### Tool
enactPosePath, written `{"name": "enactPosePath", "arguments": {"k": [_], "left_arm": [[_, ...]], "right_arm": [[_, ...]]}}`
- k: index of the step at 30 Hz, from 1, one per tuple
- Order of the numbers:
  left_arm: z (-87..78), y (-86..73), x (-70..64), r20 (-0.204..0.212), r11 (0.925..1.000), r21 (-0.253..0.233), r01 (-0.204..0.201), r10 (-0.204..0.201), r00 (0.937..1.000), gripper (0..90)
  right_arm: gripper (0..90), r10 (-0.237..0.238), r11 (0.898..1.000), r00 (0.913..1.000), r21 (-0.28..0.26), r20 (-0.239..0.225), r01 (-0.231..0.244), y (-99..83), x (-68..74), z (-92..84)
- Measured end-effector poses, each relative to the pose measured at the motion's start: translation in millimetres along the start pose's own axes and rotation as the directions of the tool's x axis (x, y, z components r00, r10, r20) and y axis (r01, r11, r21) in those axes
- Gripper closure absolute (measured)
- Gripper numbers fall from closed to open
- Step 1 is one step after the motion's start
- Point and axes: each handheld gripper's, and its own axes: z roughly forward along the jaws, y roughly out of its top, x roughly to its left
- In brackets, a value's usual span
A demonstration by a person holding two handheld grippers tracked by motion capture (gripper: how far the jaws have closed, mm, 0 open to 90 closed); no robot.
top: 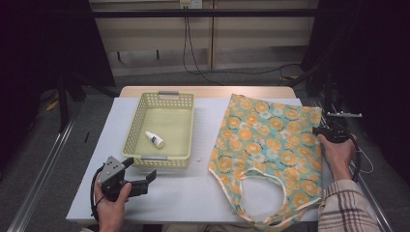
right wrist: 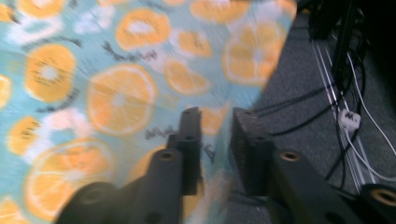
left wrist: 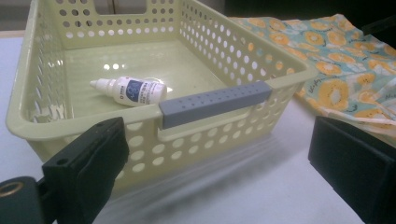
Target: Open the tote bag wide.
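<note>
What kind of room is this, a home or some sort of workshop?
Probably a lab or recording set-up, not a home: a white-topped table on grey carpet, black metal framing overhead, loose black cables along the wall.

- Bag [top: 268,140] under the right gripper [right wrist: 215,122]: thin printed cloth, matt, soft creases, orange-slice pattern.
- Basket [left wrist: 233,65] just ahead of the left gripper [top: 140,170]: pale yellow-green plastic, perforated walls, slight gloss on the floor.
- Grey handle strip [left wrist: 215,103] on the near basket rim: matt, dimpled, plastic by the look.
- Bottle [left wrist: 133,91] inside the basket: white glossy plastic, printed label.
- Gripper jaws: black, matt plastic.
- Table top [top: 193,193]: white, smooth, matt.
</note>
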Motion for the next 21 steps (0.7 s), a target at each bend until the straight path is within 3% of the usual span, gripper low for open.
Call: {"name": "enactPosePath", "arguments": {"k": [3,4,6,8,10,14,20,21], "left_arm": [[-0.4,0.1,0.7,-0.002,1.0000,-0.001,-0.002,0.002,1.0000,4.4],[-0.3,0.1,0.6,-0.002,1.0000,-0.002,0.001,-0.001,1.0000,4.5],[-0.5,0.1,0.3,0.001,1.0000,-0.001,-0.002,0.002,1.0000,4.4],[-0.6,0.2,-0.3,0.002,1.0000,-0.004,0.000,0.000,1.0000,4.4],[-0.8,0.2,-0.3,0.000,1.0000,-0.006,0.001,-0.001,1.0000,4.5],[-0.9,0.3,0.2,-0.002,1.0000,-0.005,0.000,0.000,1.0000,4.4],[-1.5,0.9,-0.4,0.008,0.9998,-0.018,-0.007,0.008,0.9999,4.4],[-1.5,1.0,-0.6,0.009,0.9998,-0.020,-0.007,0.007,0.9999,4.4]], "right_arm": [[65.5,-0.007,1.000,0.9999,-0.029,-0.009,0.007,2.3,2.4,-7.2],[56.2,-0.013,0.999,0.9993,-0.052,-0.034,0.012,3.8,6.9,-16.0],[53.1,-0.017,0.998,0.9991,-0.056,-0.040,0.015,4.1,9.2,-18.9],[46.8,-0.064,0.995,0.9956,-0.082,-0.068,0.059,3.6,20.9,-31.2],[43.7,-0.074,0.994,0.9944,-0.084,-0.075,0.068,3.1,23.9,-33.6],[33.3,-0.125,0.990,0.9839,-0.076,-0.128,0.116,-2.4,42.1,-44.7],[29.3,-0.171,0.983,0.9719,-0.097,-0.162,0.157,-8.2,60.4,-50.7],[27.0,-0.192,0.980,0.9640,-0.094,-0.184,0.178,-10.9,69.4,-52.1]]}}
